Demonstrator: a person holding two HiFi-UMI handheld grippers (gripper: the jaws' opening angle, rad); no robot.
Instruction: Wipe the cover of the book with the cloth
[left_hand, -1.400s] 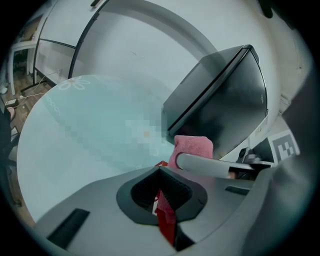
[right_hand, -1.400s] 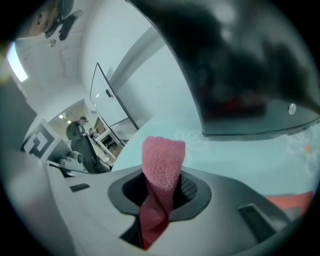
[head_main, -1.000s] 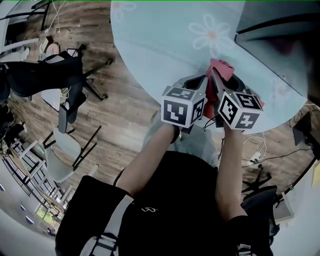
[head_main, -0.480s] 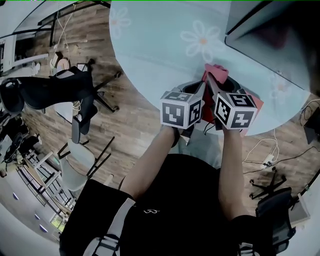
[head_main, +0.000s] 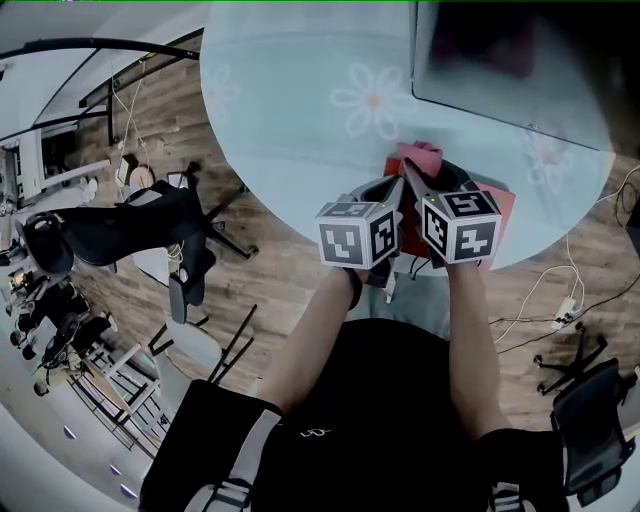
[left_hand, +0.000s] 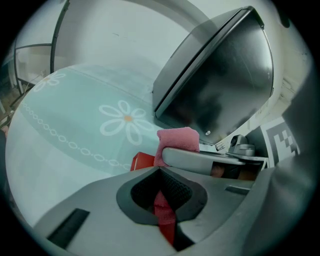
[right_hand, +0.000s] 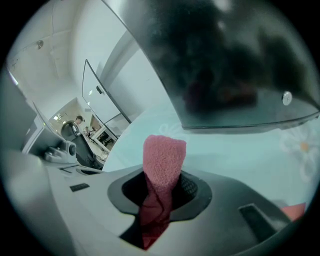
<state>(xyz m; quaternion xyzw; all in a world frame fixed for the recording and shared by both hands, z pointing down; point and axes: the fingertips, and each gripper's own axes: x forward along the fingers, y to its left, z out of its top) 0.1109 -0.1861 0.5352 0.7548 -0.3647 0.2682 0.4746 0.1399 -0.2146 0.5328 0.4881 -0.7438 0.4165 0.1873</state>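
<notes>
Left gripper (left_hand: 164, 200) is shut on the red book's (head_main: 497, 206) near edge at the tabletop (head_main: 290, 110) rim, likely to steady it. Right gripper (right_hand: 159, 200) clamps the pink cloth (right_hand: 163, 155), its wad protruding over the cover so you can wipe.

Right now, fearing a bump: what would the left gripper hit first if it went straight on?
Probably the right gripper with its cloth, lying across just ahead; depth is unclear.

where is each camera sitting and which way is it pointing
Head view: on the person's head, facing down at the table; shows forearms, torso, left gripper, right gripper.
Left gripper view: on the left gripper, looking along its tongs, shut on the book.
Right gripper view: on the right gripper, looking along tongs pinching the pink cloth.
Shared: all show the cloth.
</notes>
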